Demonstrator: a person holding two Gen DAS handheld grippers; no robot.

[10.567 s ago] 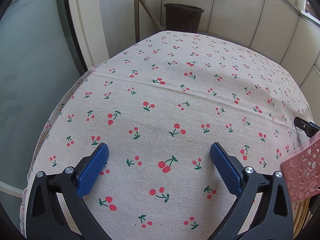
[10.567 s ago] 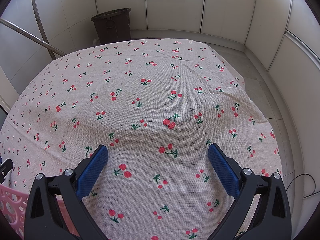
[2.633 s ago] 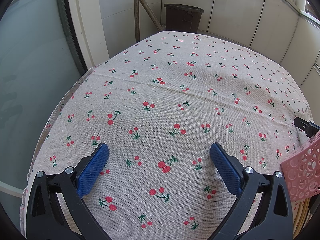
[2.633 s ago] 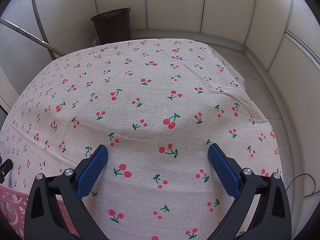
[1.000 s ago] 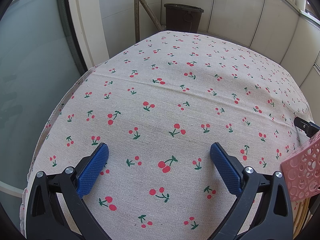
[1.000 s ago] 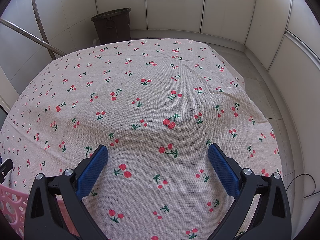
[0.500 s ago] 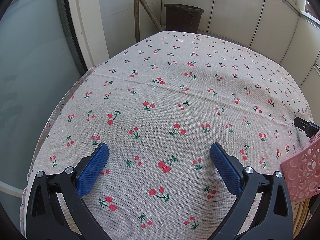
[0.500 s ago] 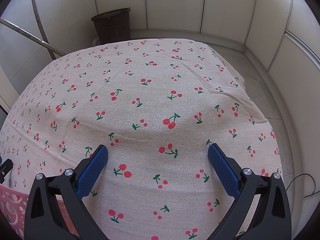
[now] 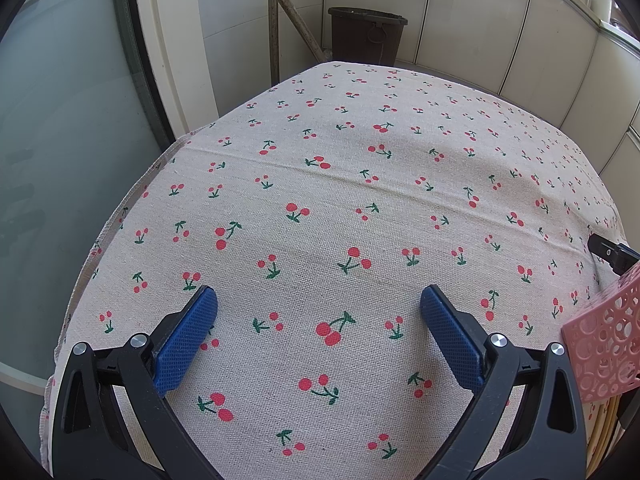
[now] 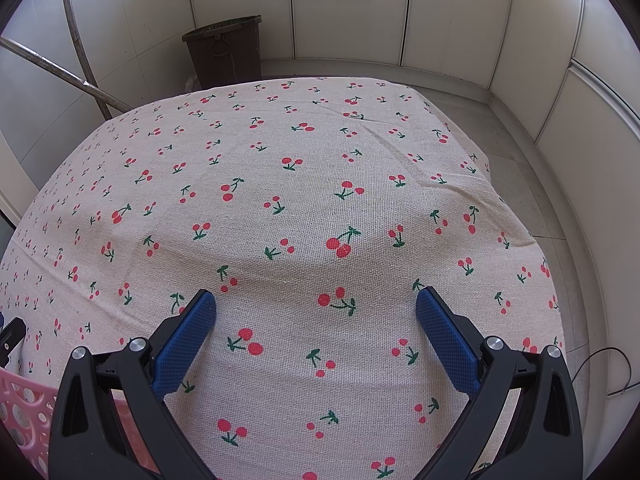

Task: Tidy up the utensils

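Left tongs (image 9: 318, 312) spread wide, nothing between the blue pads (image 9: 186, 342), hovering low over the cherry-print tablecloth (image 9: 360, 184) on the table. Pink perforated basket (image 9: 604, 344) sits at 3–4 o'clock of the left tongs, just beside the right finger, cut off by the frame edge. Thin pale sticks (image 9: 600, 432) show under the basket at 4 o'clock, possibly chopsticks, can't tell. Small black tip of the other tool (image 9: 610, 250) at 3 o'clock.

Right tongs (image 10: 316, 310) also released, wide gap, empty, over bare cloth (image 10: 304, 184). Same basket (image 10: 24, 412) at 8 o'clock of the right tongs, partly behind the left finger. So the basket lies between the two tongs.

Both tongs point forward, level, roughly parallel. Dark bin (image 10: 226, 50) at 11 o'clock beyond the table's far edge, against the tiled wall (image 10: 348, 8). No utensils clearly in view.
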